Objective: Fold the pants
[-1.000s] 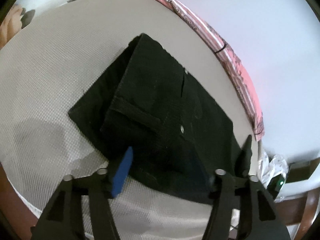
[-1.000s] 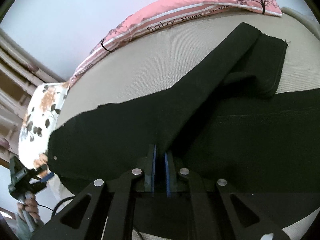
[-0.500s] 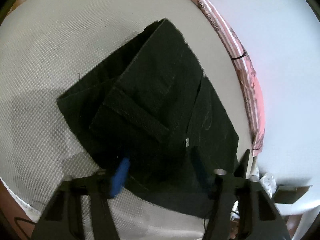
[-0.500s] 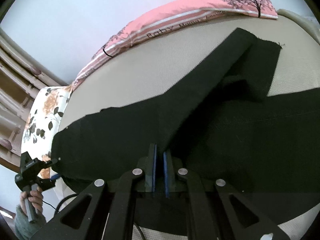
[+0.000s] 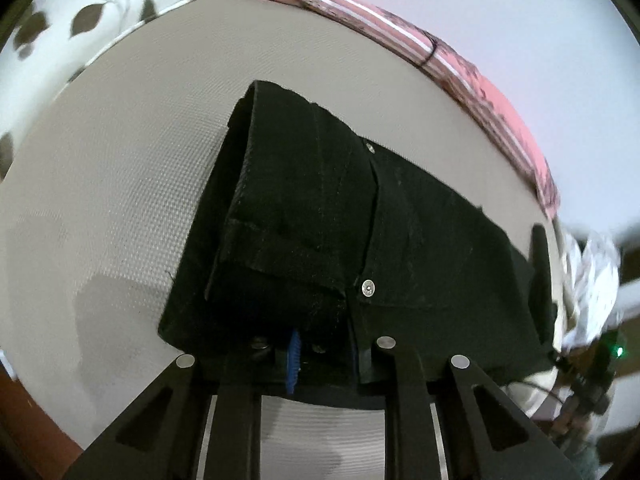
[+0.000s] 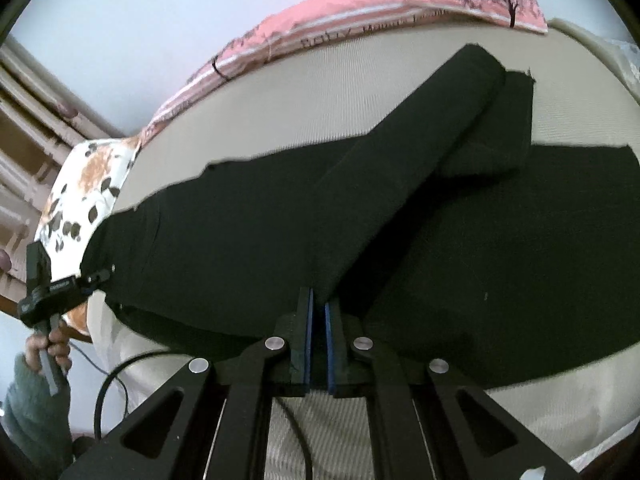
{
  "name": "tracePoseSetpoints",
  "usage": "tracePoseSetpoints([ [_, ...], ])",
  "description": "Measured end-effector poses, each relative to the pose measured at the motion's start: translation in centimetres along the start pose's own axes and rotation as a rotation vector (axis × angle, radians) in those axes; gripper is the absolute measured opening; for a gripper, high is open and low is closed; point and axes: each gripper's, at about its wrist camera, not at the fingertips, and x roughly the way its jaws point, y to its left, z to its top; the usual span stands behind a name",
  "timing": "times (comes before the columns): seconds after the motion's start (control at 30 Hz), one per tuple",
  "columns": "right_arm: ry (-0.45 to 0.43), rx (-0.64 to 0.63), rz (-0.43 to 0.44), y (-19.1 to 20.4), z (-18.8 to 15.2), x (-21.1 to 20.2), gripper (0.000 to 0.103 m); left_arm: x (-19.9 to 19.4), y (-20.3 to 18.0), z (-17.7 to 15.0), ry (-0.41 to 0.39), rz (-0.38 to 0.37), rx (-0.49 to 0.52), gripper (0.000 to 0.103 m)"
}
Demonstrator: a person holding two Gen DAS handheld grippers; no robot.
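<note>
— Where are the pants (image 5: 360, 232) right now?

— They lie spread on the beige mattress (image 5: 120, 168) in front of you, black and already folded over on themselves. In your left camera you see the waist end, with two metal rivets and a thick layered fold lying on top. In your right camera one leg (image 6: 420, 152) lies doubled back diagonally across the rest of the cloth, its hem toward the far edge of the mattress.

— What are my tools doing?

— Your left gripper (image 5: 324, 356) has its jaws closing, with the near edge of the waist fold between them; the cloth covers the tips, so I cannot tell whether the pads press on it yet. Your right gripper (image 6: 317, 320) has its blue pads close together, clamped on a thin ridge of the black cloth where the doubled leg begins.

— And around the pants?

— A pink striped cloth (image 6: 360, 20) with dark tree prints runs along the far edge of the mattress, against a pale wall. A white pillow (image 6: 84, 192) with orange flowers and dark leaves sits at one corner. In the right camera your left hand (image 6: 48, 344), in a grey-green sleeve, holds the other tool by its handle at the pants' waist corner, and a black cable (image 6: 116, 384) trails below it.
</note>
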Motion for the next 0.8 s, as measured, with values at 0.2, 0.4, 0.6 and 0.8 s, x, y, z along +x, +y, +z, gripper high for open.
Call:
tracePoseSetpoints([
  [0.2, 0.083, -0.011, -0.032, -0.1, -2.0, 1.3, 0.004, 0.6, 0.2, -0.7, 0.038, 0.025, 0.094, 0.019],
  [0.4, 0.131, -0.006, -0.034, -0.6, -3.0, 2.1, 0.004, 0.8, 0.5, -1.7, 0.075, 0.052, 0.141, 0.019],
  [0.6, 0.164, -0.001, -0.038, -0.7, -3.0, 3.5, 0.007, 1.6, -1.3, -2.3, 0.036, 0.18, 0.219, 0.024],
  [0.8, 0.146, 0.003, 0.023, -0.7, -2.6, 2.4, 0.053, 0.5, -1.9, -3.3, -0.022, 0.249, 0.205, 0.037],
])
